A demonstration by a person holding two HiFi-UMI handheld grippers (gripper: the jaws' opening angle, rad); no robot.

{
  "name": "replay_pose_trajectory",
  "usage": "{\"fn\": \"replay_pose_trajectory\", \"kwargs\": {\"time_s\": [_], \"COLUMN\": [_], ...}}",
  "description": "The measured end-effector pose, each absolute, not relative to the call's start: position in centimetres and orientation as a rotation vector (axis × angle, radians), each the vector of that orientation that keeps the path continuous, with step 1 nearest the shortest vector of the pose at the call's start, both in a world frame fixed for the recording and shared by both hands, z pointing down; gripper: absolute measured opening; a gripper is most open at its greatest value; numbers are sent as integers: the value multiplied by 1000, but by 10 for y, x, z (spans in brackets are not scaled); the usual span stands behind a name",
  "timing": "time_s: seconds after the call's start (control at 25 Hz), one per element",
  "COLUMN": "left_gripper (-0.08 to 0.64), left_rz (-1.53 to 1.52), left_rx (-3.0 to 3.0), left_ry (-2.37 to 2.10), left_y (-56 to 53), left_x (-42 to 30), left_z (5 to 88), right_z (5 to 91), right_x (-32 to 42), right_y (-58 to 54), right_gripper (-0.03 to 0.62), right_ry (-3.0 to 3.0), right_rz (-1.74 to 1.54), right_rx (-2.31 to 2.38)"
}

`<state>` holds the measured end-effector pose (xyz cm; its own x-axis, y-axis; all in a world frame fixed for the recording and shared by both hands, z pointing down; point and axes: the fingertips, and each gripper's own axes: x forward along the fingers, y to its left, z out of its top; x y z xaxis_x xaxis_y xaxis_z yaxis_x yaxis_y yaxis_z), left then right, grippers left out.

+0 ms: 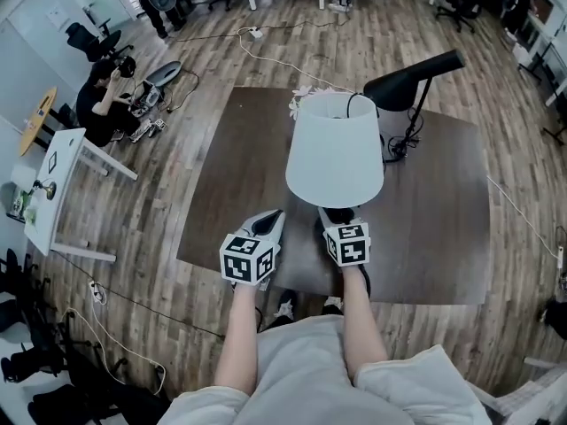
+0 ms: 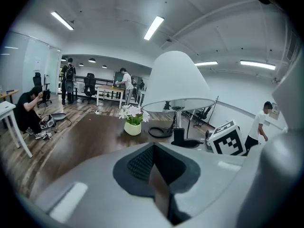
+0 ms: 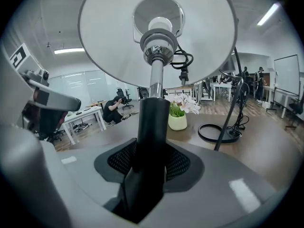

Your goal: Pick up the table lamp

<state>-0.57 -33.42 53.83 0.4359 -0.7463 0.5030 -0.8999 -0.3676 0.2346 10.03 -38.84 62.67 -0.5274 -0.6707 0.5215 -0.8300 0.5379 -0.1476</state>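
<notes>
The table lamp has a wide white shade (image 1: 335, 149), a chrome neck and a black stem (image 3: 151, 122). It stands tall over the near half of the dark table (image 1: 221, 202). My right gripper (image 1: 337, 216) is shut on the black stem, low under the shade; in the right gripper view the stem fills the jaws (image 3: 149, 161). In the left gripper view the lamp (image 2: 178, 84) is ahead to the right, with its dark base (image 2: 186, 143) close to the tabletop. My left gripper (image 1: 266, 226) hovers beside it on the left, shut and empty (image 2: 154, 171).
A black desk lamp (image 1: 413, 76) with a round base (image 3: 218, 133) and a cable stands at the back right of the table. A small pot of white flowers (image 3: 178, 119) sits at the far edge. A white side table (image 1: 55, 189) and a crouching person (image 1: 99, 104) are at left.
</notes>
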Motion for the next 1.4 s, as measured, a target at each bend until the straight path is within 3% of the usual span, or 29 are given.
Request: {"fn": "replay_pose_trajectory", "kwargs": {"time_s": [0.88,1.4], "left_gripper": [0,0], "left_rz": [382,384], "left_rx": [2374,2458], "left_ry": [-1144,-1034], "left_y": [-296,-294], "left_x": [-50,-17], "left_z": [557,558], "right_z": [582,573], "right_x": [51,75], "right_y": [-324,-294], "right_gripper": [196,196], "right_ry": [-2334,-2322], "right_rz": [510,515], "right_rx": [1481,1577]}}
